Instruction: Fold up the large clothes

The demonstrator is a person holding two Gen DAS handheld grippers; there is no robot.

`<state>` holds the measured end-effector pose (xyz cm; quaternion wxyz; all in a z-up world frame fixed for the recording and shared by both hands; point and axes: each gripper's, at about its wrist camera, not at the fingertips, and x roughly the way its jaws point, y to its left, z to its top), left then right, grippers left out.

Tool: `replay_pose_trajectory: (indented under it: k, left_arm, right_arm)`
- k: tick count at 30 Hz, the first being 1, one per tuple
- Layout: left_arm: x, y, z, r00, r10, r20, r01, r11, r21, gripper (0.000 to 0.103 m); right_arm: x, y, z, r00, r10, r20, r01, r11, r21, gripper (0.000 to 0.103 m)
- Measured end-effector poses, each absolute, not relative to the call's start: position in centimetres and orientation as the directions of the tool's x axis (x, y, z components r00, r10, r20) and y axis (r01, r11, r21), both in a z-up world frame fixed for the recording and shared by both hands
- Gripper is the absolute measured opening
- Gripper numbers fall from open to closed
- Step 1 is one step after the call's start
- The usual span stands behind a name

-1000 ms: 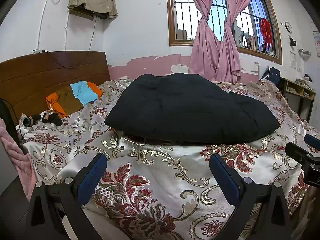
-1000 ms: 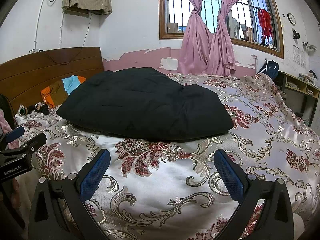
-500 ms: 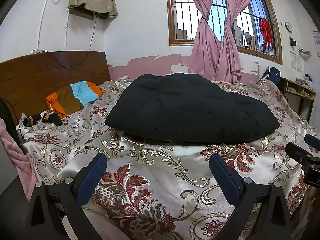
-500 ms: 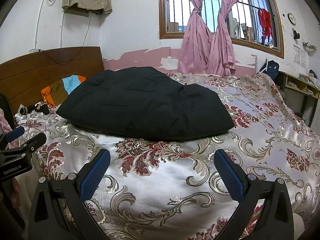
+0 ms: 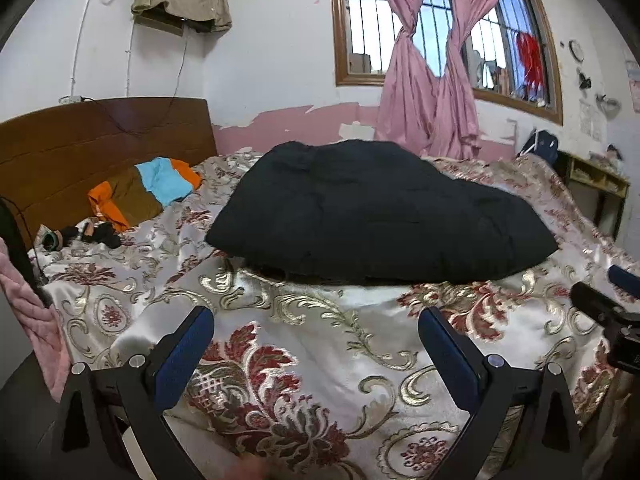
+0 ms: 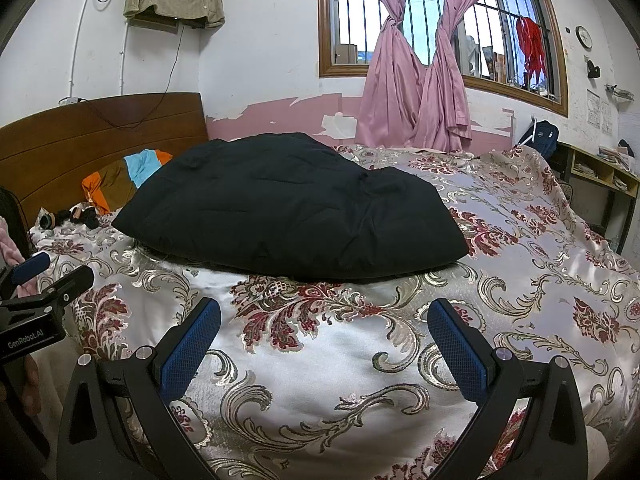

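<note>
A large black padded garment (image 5: 380,212) lies in a flat folded bundle on the floral bedspread (image 5: 304,340); it also shows in the right wrist view (image 6: 296,208). My left gripper (image 5: 316,336) is open and empty above the bed's near edge, short of the garment. My right gripper (image 6: 326,328) is open and empty, also short of the garment's near edge. Each gripper shows at the side of the other's view: the right one (image 5: 616,312) and the left one (image 6: 36,300).
An orange, brown and blue cloth (image 5: 144,192) lies by the wooden headboard (image 5: 100,140), with small dark items (image 5: 80,236) beside it. Pink curtains (image 5: 432,92) hang at the window. A shelf unit (image 6: 600,176) stands at the right.
</note>
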<state>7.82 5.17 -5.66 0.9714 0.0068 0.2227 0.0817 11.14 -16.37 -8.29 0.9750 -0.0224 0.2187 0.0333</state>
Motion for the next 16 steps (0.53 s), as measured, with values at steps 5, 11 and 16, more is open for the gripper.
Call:
replay_pose_trajectory:
  k: [5,11,16]
  left_arm:
    - [7.94,5.18,-5.76,0.879,0.225,-0.421,-0.209,0.974,0.084,0.103]
    - [8.15,5.43,-5.86,0.875,0.235,-0.424,-0.219,0.972,0.085,0.103]
    - [8.12,5.24,-6.01,0.875,0.237,-0.422,-0.217,0.972,0.095,0.103]
  right_arm:
    - [11.04,-16.37,-8.52,0.901,0.054,-0.430,-0.073,0.997,-0.027,0.102]
    - [10.98,-16.68,-8.82,0.899,0.057,-0.433,-0.076,0.997,-0.026,0.102]
    - [11.07,-16.85,-8.83,0.898,0.059,-0.437,-0.077,0.997,-0.024,0.102]
